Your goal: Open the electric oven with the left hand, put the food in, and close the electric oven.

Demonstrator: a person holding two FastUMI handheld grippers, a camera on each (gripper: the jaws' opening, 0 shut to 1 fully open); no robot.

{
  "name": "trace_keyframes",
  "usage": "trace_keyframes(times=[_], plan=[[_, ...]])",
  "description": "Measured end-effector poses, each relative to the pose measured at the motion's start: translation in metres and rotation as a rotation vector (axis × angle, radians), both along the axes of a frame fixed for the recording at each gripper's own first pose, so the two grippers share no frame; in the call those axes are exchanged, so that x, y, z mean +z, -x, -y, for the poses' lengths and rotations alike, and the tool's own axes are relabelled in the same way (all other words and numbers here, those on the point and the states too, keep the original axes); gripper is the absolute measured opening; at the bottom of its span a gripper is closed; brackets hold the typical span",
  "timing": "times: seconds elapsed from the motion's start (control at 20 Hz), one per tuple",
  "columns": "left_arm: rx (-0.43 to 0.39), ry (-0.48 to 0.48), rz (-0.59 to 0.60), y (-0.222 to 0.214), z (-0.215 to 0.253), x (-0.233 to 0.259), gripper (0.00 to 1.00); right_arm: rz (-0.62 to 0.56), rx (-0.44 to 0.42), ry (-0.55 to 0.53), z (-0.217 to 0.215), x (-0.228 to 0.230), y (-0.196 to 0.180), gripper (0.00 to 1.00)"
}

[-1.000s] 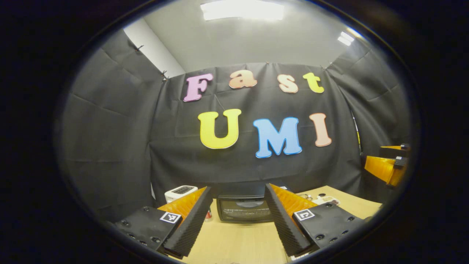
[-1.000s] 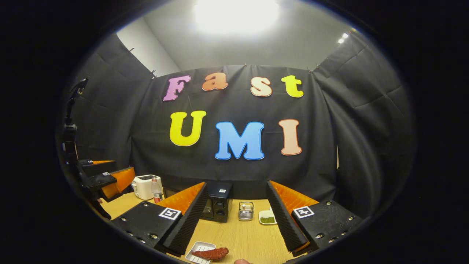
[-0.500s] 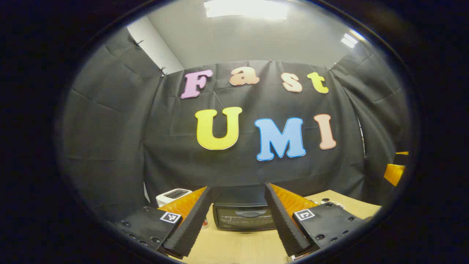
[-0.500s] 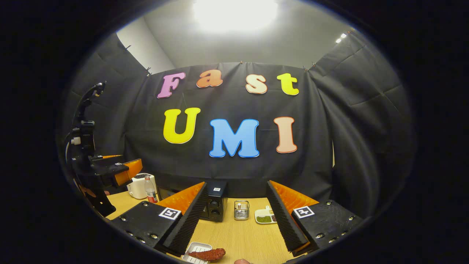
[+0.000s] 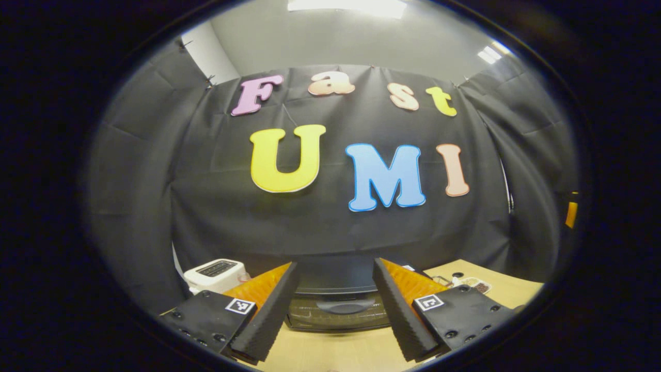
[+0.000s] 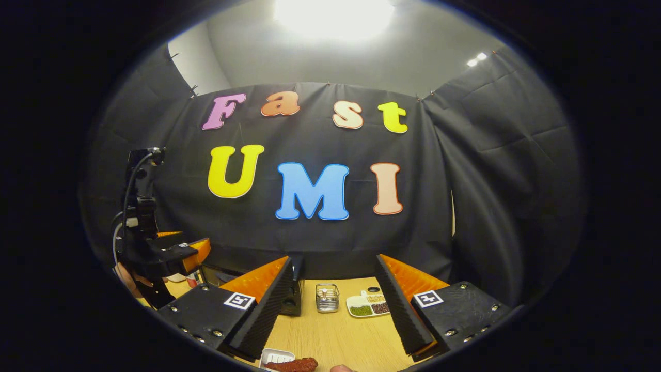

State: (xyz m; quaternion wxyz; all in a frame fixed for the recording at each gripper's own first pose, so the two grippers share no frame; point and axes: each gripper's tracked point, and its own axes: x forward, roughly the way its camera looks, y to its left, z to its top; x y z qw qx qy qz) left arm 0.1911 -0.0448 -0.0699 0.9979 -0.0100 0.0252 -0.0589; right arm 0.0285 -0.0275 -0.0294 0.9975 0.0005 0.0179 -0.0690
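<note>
I count one electric oven (image 5: pixel 338 305), one white toaster (image 5: pixel 216 274), one wire condiment holder (image 6: pixel 327 298), one divided dish of grains (image 6: pixel 368 306) and one white tray (image 6: pixel 274 357) with a single reddish piece of food (image 6: pixel 292 365) on it, all on the wooden table (image 6: pixel 335 336). In the left gripper view, my left gripper (image 5: pixel 333 310) is spread wide and grips nothing; the oven sits just beyond its fingers, door closed, its curved handle between them, with the toaster to the far left. In the right gripper view, my right gripper (image 6: pixel 335 315) is also wide apart and empty, the tray of food near it at the bottom edge. The left gripper (image 6: pixel 170 253) shows at the left there, a hand (image 6: pixel 126 276) holding it.
</note>
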Motion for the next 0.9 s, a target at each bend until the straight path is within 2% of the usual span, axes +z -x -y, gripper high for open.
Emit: trace_keyframes(times=[0.1, 0.15, 0.2, 0.5, 0.65, 0.9], plan=[[-0.020, -0.002, -0.020, -0.019, 0.008, -0.017, 0.91, -0.011, -0.021, 0.006, 0.000, -0.002, -0.004, 0.96], [-0.031, -0.006, -0.031, -0.028, 0.012, -0.026, 0.96, -0.016, -0.034, 0.011, 0.001, -0.002, -0.006, 0.96], [-0.041, -0.011, -0.046, -0.037, 0.016, -0.033, 0.97, -0.021, -0.049, 0.015, 0.002, -0.003, -0.007, 0.96], [-0.064, -0.040, -0.101, -0.078, 0.031, -0.077, 0.96, -0.035, -0.116, 0.039, 0.010, -0.003, -0.014, 0.96], [-0.058, -0.065, -0.131, -0.092, 0.035, -0.102, 1.00, -0.045, -0.136, 0.049, 0.012, -0.005, -0.014, 0.96], [-0.064, -0.089, -0.172, -0.106, 0.040, -0.133, 1.00, -0.068, -0.163, 0.061, 0.020, -0.008, -0.013, 0.96]])
